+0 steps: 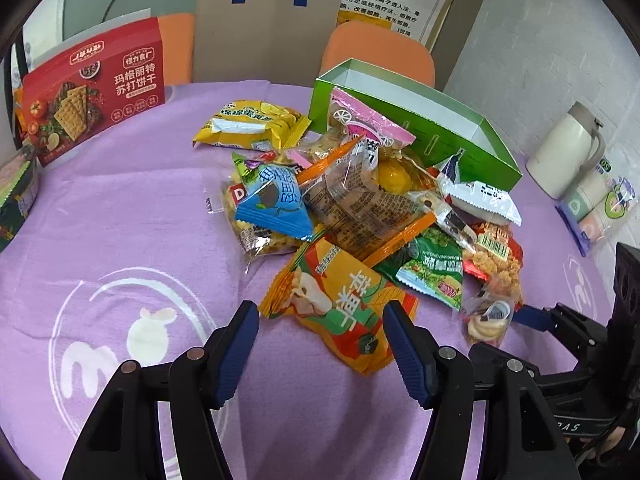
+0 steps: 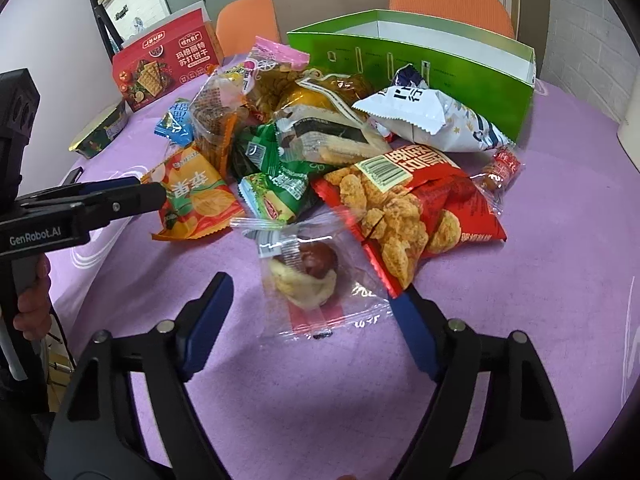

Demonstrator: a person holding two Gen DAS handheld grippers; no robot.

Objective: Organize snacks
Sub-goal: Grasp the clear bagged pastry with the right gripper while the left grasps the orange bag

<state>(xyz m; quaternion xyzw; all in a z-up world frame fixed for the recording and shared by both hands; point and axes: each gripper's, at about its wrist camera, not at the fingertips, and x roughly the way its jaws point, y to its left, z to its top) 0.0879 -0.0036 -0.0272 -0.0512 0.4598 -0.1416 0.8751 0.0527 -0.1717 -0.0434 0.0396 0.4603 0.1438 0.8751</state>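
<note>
Your left gripper point(image 1: 320, 332) hangs with its jaws spread wide and nothing between them, low over the purple tablecloth point(image 1: 120, 240); the orange chip packet point(image 1: 340, 304) lies just ahead, its near corner reaching in between the blue pads without touching either. Your right gripper point(image 2: 310, 304) is likewise wide apart and empty-handed. A clear wrapper holding a small pastry point(image 2: 308, 280) lies flat on the cloth between its fingertips, apart from both pads.

Beyond those two packets sits the heap of snacks: a red bag of fried pieces point(image 2: 412, 216) just right of the pastry, a green packet point(image 2: 276, 196) beside it, a blue triangular packet point(image 1: 272, 204), a white bag point(image 2: 432, 116) at the back right, and a yellow packet point(image 1: 252, 124) lying a little apart at the far left.

Behind the heap stands the open green box point(image 1: 440, 124), touched by the white bag. Farther left stands a red cracker box point(image 1: 92, 92); a white flask point(image 1: 568, 152) stands at the right, and orange chairs point(image 1: 380, 56) sit behind the table.
</note>
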